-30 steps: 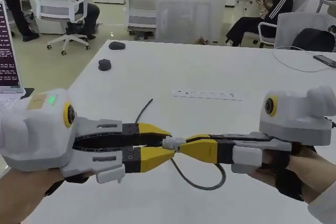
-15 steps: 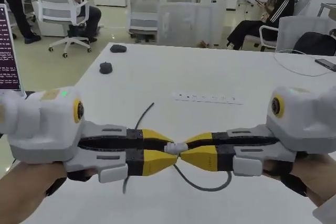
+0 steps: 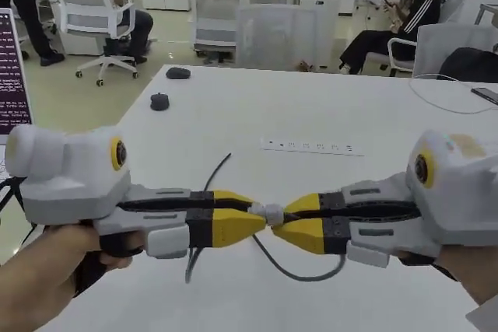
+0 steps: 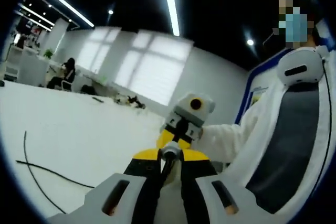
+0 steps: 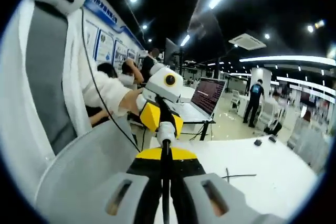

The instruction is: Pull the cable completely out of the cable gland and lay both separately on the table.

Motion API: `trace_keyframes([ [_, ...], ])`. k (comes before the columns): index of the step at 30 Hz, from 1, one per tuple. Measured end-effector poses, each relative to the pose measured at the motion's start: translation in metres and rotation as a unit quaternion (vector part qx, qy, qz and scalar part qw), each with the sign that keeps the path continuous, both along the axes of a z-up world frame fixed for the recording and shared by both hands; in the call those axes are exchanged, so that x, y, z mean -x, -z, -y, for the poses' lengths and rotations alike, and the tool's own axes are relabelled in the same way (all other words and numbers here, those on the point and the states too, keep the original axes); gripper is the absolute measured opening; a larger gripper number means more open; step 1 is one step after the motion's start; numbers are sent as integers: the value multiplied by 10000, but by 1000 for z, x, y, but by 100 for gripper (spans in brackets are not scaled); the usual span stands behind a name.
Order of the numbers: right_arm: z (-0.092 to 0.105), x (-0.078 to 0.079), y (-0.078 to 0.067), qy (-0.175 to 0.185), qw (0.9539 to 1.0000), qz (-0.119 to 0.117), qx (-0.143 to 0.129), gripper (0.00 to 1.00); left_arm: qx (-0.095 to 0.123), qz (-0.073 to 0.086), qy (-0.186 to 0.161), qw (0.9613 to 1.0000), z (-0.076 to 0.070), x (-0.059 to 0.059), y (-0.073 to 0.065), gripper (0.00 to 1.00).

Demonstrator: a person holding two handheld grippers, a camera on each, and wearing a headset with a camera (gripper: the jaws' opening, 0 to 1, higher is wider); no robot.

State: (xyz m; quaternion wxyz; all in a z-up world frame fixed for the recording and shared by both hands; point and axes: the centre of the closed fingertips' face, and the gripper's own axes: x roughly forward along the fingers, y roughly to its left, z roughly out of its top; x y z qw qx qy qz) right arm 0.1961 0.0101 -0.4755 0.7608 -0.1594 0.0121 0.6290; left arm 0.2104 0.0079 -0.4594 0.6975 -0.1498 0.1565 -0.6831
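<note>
Grey-white cable gland (image 3: 272,214): held in the air above the table (image 3: 373,106), between two pairs of yellow tips. Small, looks like hard plastic, light and smooth. Likely to twist or pop out if pinched on a rounded end.
cable (image 3: 299,275): dark, thin, limp, not yet out of the gland. One loop sags below the gland and another stretch runs off across the table. Cannot tell which end of the gland each stretch leaves from.
left gripper (image 3: 249,214): jaws nearly closed. In the left gripper view the tips sit either side of the gland body, so it reads as clamped on the gland.
right gripper (image 3: 294,221): jaws down to a thin slit. In the right gripper view a dark line runs along the slit and the gland sits just beyond the tips, so it reads as pinching the cable right beside the gland.
handling: cable is soft and weighs next to nothing. It can be pulled, not pushed. The gland's seal is probably the only resistance.
where to hold: gland on its body, cable close to the gland so the pull stays on axis. Short re-grips rather than one long haul.
risk: jacket sliding through the right jaws, or gland rotating out of the left tips.
</note>
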Motion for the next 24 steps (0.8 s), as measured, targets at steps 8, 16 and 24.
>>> trace_keyframes([
  [8, 6, -6, -21, 68, 9741, -1910, -1211, 9, 325, 1188, -337, 9918, -5, 0, -23, 14],
  [16, 11, -5, -34, -68, 9563, -2390, -1682, 11, 316, 1747, -350, 9835, -6, 5, -24, 14],
  [24, 6, -4, -33, -122, 9580, -2333, -1661, 11, 325, 1874, -318, 9812, 0, 5, -21, 15],
])
